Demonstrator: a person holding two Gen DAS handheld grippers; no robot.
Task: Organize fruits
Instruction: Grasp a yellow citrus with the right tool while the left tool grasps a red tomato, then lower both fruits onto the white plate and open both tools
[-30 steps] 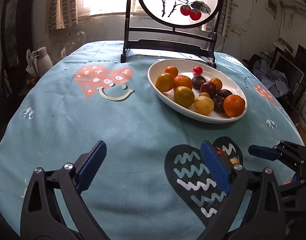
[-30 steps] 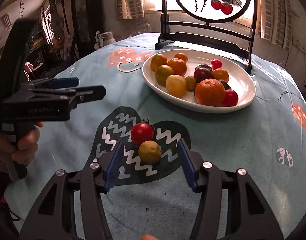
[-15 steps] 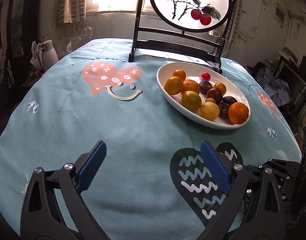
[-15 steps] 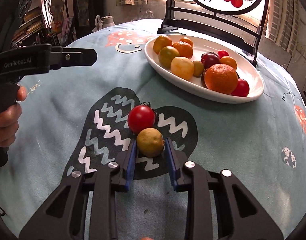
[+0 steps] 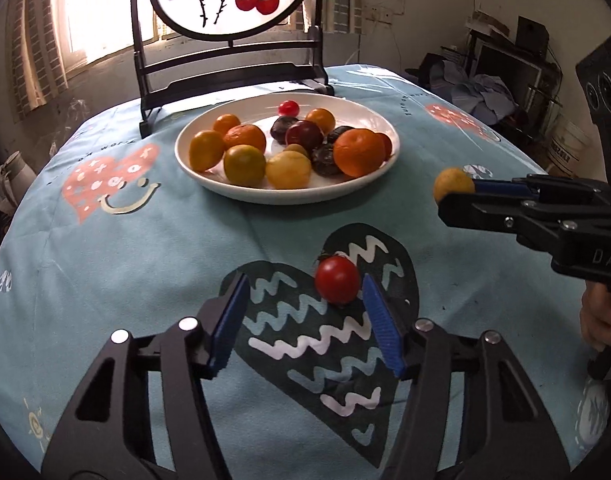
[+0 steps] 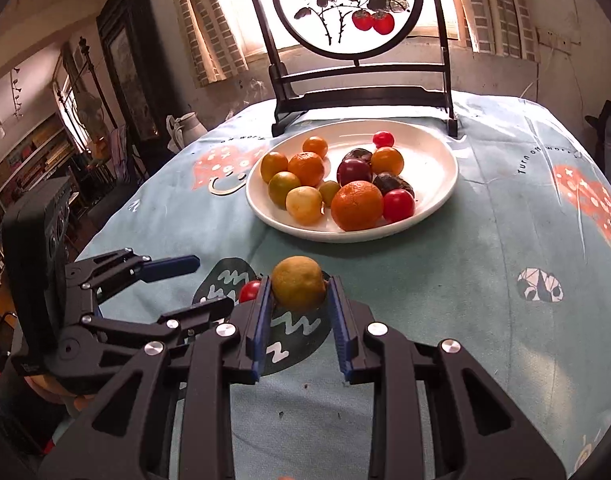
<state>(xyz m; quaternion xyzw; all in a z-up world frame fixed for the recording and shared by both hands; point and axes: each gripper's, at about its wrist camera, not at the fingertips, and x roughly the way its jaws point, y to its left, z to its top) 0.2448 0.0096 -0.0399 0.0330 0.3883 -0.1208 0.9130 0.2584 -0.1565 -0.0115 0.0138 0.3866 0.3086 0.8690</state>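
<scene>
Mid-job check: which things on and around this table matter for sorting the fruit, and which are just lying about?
In the job:
- yellow fruit, clamped in the right gripper
- red tomato on the cloth, between the open left gripper fingers
- white plate of fruit

Just lying about:
- round painted screen behind the plate
- white jug beyond the table edge

Cloth-covered table [image 5: 145, 248] bears white plate [image 5: 209, 176], red tomato [image 5: 337, 280], screen stand [image 5: 233, 76].
</scene>
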